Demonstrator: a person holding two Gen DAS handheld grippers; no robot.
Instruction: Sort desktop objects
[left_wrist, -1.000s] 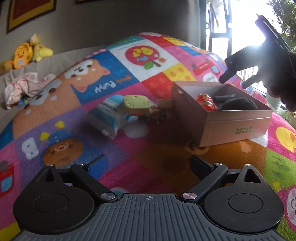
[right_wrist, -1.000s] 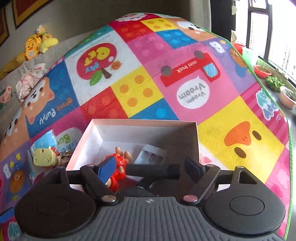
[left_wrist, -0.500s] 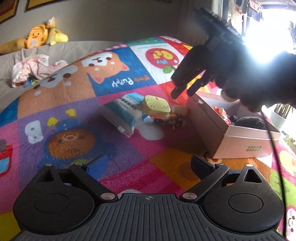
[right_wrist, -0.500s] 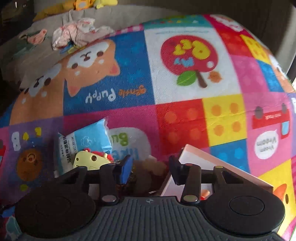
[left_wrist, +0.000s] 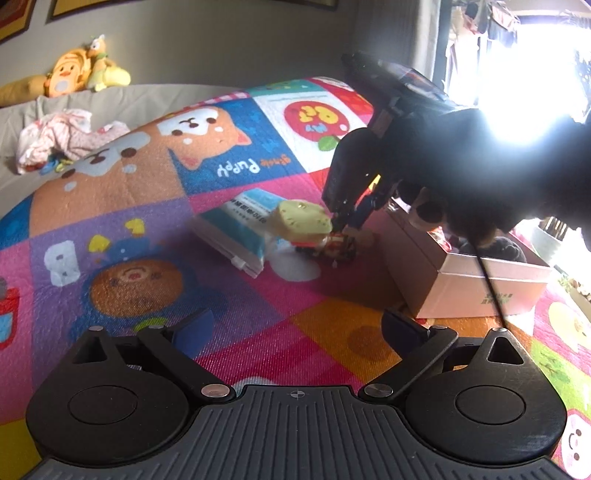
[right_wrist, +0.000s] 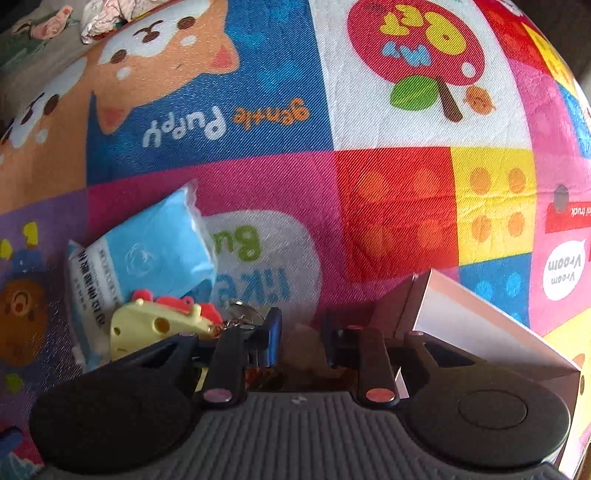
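right claw (right_wrist: 298, 341) closed on brown toy (right_wrist: 295, 350); beside box (right_wrist: 480, 328)

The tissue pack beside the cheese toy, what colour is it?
Light blue with a white printed end; the tissue pack shows best in the right wrist view.

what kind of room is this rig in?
Most likely a bedroom or child's room in a home, not a lab. The work surface is a cartoon-print play mat that seems to lie over a bed, plush toys sit against the wall, and a window shows laundry hanging outside.
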